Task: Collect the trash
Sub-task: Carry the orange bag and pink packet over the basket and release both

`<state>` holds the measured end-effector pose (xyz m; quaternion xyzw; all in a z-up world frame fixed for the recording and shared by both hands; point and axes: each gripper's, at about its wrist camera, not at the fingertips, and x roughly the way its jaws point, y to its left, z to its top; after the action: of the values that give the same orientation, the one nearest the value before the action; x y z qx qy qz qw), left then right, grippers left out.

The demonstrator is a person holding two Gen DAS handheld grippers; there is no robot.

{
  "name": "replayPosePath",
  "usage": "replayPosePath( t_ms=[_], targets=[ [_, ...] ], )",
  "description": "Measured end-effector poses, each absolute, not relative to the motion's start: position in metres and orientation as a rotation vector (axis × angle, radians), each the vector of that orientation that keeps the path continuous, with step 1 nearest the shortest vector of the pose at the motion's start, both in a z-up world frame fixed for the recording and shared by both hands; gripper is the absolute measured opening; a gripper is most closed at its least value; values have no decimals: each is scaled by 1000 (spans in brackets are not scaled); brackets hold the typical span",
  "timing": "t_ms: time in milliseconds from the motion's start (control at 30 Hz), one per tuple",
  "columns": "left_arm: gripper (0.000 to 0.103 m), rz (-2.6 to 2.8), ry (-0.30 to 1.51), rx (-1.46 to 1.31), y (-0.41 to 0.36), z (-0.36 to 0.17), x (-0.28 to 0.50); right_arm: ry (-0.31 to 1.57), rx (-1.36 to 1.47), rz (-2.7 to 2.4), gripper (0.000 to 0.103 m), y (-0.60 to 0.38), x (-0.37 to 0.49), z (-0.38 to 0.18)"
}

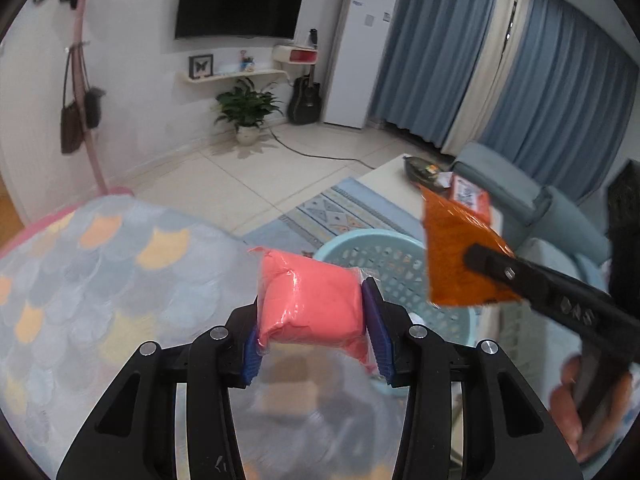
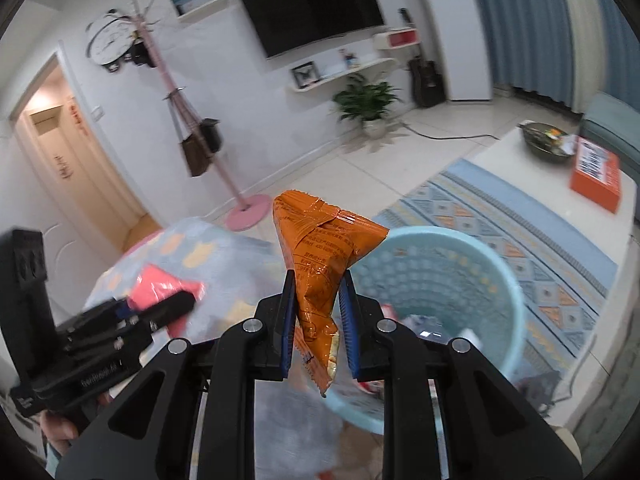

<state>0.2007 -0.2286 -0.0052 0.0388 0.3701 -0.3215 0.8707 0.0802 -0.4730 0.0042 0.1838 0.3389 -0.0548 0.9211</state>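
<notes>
Left gripper point(image 1: 312, 320): clamping the pink packet point(image 1: 310, 304), hovering just short of the blue basket point(image 1: 400, 276).
Right gripper point(image 2: 316, 320): pinching the orange wrapper point(image 2: 320, 256) beside the basket's rim, seemingly lining up a drop.

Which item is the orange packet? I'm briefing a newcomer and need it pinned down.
Find the pale blue basket by the patterned rug. Just left of its rim, the right tongs pinch the orange packet, a crinkled foil wrapper with small print. The other packet, in the left tongs, is plain pink, and the orange box sits on the table.
</notes>
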Motion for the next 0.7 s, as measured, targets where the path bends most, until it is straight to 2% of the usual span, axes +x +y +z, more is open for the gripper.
replayPosePath(
  t_ms=[300,400,433,467,533,567,700],
  targets=[
    [43,-758,815,125,-303,-31,184,769,471,-234,18,-517,65,-39],
    [44,-760,825,136,-317,-34,184,772,484,-267,22,-524,60,-43],
    [48,-763,829,134,-320,-35,185,774,490,-270,23,-526,57,-45],
    [55,-763,834,136,-322,-36,186,776,499,-276,28,-529,55,-46],
    [61,-753,830,134,-322,-36,187,777,514,-297,44,-534,52,-49],
    [64,-754,831,133,-320,-36,186,771,521,-302,56,-535,50,-48],
    [70,-747,830,134,-316,-36,184,773,519,-312,57,-535,46,-47]
  ],
)
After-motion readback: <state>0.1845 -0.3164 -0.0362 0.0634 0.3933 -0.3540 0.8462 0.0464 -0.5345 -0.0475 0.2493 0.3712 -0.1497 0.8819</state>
